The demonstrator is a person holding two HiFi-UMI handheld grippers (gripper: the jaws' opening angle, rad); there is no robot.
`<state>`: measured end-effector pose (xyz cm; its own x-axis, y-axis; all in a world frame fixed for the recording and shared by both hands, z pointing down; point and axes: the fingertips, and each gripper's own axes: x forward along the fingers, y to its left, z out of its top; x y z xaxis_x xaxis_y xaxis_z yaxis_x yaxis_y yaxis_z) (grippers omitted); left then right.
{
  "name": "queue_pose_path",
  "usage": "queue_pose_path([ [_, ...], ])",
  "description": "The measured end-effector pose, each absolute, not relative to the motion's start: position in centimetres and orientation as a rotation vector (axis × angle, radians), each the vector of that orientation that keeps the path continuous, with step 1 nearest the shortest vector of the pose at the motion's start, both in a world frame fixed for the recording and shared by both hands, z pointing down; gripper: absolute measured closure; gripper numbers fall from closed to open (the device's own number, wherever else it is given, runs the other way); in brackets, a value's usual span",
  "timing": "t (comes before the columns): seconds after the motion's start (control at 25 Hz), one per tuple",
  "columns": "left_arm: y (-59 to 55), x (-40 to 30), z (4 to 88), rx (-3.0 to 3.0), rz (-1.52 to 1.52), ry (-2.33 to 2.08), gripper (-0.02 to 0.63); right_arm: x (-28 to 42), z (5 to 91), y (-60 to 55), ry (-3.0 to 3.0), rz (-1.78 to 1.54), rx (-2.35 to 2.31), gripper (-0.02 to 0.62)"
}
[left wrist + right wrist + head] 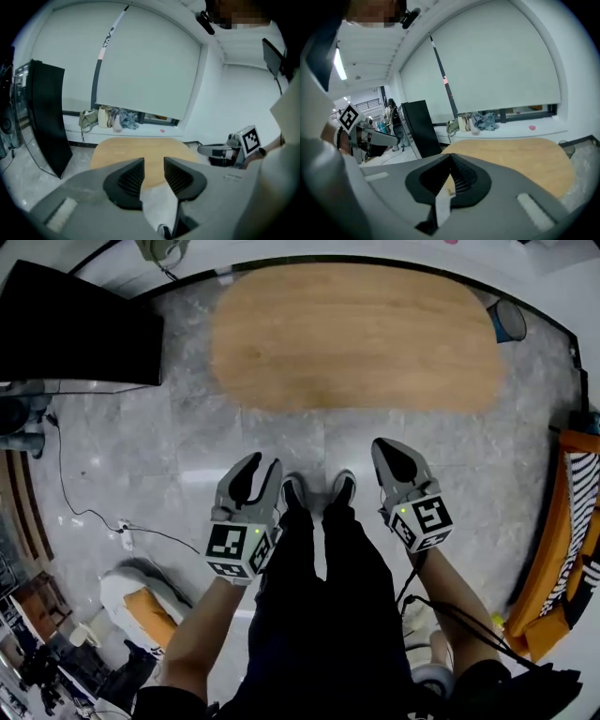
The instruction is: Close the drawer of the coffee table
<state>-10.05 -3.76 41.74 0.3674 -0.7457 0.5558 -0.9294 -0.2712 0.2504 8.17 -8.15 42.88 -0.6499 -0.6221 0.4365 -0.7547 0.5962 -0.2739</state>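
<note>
- The coffee table (356,338) sits at the top middle of my head view. Its oval wooden top lies flat on the grey stone floor (187,456), ahead of the person's shoes (293,491) and well apart from them.
- I see only the table top in every view. No view shows me the drawer's front, so I cannot tell whether it is in or out.
- My left gripper (255,470) is held up in front of the body, aimed towards the table and tilted down. Its own view shows the jaws apart with nothing between them, only table top and floor through the gap.
- My right gripper (394,457) hangs beside it on the other side of the legs, aimed the same way. Its jaws are clenched, pad against pad, and hold nothing.
- Neither gripper touches the table.
- A tall black panel (75,324) stands to the table's left, and a thin cable (84,512) trails over the floor below it.
- A small bin (508,320) stands just beside the table's far right end.
- Beyond the table, bags (108,118) lie on a window sill under a lowered blind (140,61).
</note>
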Motion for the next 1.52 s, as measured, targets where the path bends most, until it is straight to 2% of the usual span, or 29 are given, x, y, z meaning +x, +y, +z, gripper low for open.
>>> queue_pose_path([
  [0.44, -4.7, -10.7, 19.9, 2.269, 0.084, -1.558, 0.507, 5.5, 19.6, -8.5, -2.743, 0.335, 1.262, 0.594],
  [0.68, -4.6, -10.4, 12.2, 2.448, -0.015, -1.590, 0.603, 5.3, 12.0, -8.1, -2.799, 0.180, 1.306, 0.594],
  [0.96, -3.2, -11.2, 8.2, 2.529, -0.085, -1.623, 0.604, 4.5, 7.8, -5.4, -2.800, 0.003, 1.357, 0.594],
  [1.52, -4.5, -9.9, 7.0, 2.591, -0.086, -1.595, 0.604, 5.7, 6.1, -6.4, -2.867, 0.073, 1.450, 0.594],
])
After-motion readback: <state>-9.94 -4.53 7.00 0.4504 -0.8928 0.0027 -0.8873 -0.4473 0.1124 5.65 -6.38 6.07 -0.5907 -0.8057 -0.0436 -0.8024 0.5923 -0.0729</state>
